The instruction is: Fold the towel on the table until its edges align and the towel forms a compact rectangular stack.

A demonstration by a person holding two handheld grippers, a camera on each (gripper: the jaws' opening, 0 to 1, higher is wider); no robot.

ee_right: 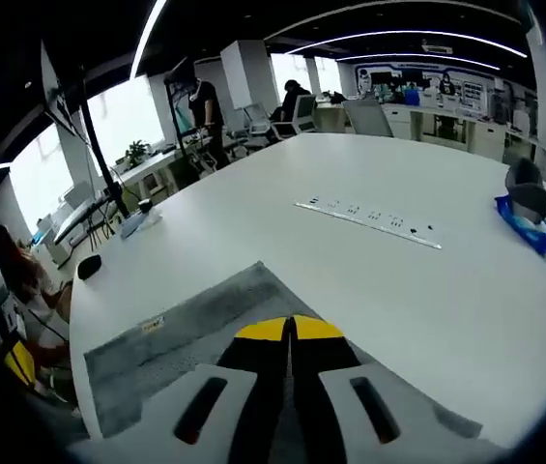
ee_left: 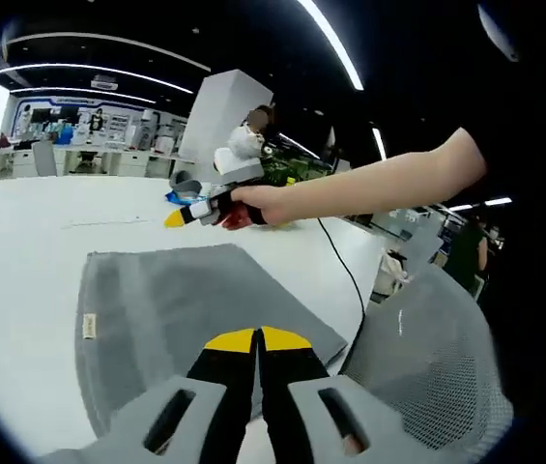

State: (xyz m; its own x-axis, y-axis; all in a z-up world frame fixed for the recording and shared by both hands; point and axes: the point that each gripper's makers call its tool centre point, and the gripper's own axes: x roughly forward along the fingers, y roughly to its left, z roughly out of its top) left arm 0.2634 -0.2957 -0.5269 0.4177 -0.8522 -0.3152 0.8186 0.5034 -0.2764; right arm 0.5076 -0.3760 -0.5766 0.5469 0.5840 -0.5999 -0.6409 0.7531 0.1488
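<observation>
A grey towel (ee_left: 186,309) lies flat on the white table (ee_left: 21,261), with a small tag near its left edge. My left gripper (ee_left: 256,340) hovers over the towel's near right part, its yellow-tipped jaws pressed together with nothing between them. Beyond the towel's far edge, a person's hand (ee_left: 258,205) holds my right gripper (ee_left: 178,218), which points left. In the right gripper view the towel (ee_right: 186,338) lies under my right gripper (ee_right: 290,329), whose jaws are shut and empty.
A grey mesh chair (ee_left: 437,358) stands at the table's right edge, with a black cable (ee_left: 345,271) running across the table toward it. A blue bundle (ee_right: 529,217), a socket strip (ee_right: 369,217) and a small black object (ee_right: 89,266) sit on the table. People are at desks behind.
</observation>
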